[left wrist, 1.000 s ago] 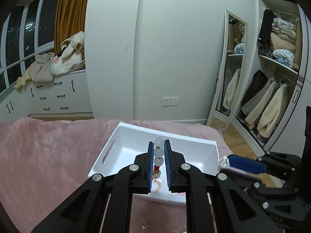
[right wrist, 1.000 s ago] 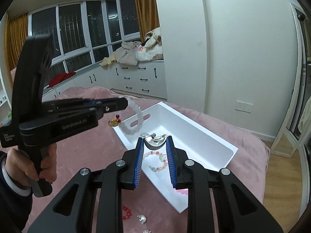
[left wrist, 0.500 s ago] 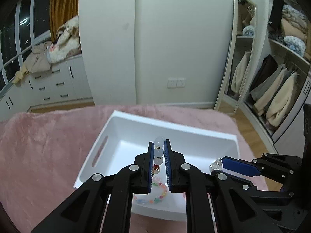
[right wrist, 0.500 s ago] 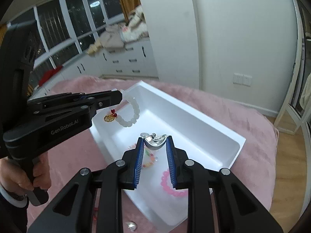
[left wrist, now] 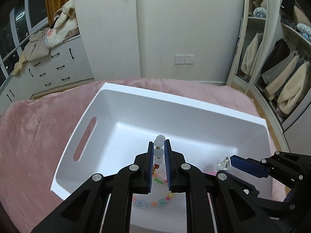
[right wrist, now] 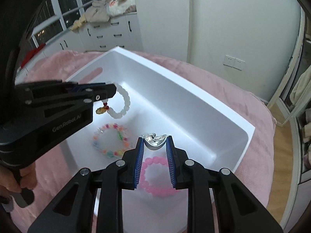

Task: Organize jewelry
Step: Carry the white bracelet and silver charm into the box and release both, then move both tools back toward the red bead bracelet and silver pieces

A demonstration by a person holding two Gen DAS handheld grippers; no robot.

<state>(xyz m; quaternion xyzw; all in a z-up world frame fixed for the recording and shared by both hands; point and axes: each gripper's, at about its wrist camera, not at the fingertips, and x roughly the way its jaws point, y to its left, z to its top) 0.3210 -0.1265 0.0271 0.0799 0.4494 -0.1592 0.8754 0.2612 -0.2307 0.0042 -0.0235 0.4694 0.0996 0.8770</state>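
A white plastic bin (left wrist: 124,95) (right wrist: 194,89) lies on a pink plush cover. My left gripper (left wrist: 159,145) (right wrist: 113,92) is shut on a white bead bracelet (left wrist: 159,151) (right wrist: 124,101) with a red and gold charm, which hangs over the bin's inside. My right gripper (right wrist: 155,141) (left wrist: 225,164) is shut on a silver charm (right wrist: 155,140) (left wrist: 223,164), also above the bin. On the bin floor lie a multicoloured bead bracelet (right wrist: 110,141) (left wrist: 153,199) and a pink bead bracelet (right wrist: 155,174).
The pink cover (left wrist: 38,136) spreads around the bin. White drawers (left wrist: 54,66) with piled clothes stand at the back left, a mirror (left wrist: 250,36) and an open wardrobe (left wrist: 287,73) at the right. A person's hand (right wrist: 15,182) holds the left gripper's handle.
Both grippers have come down and forward over the bin with their loads. The bin now fills much more of both views, and the bracelets on its floor show.
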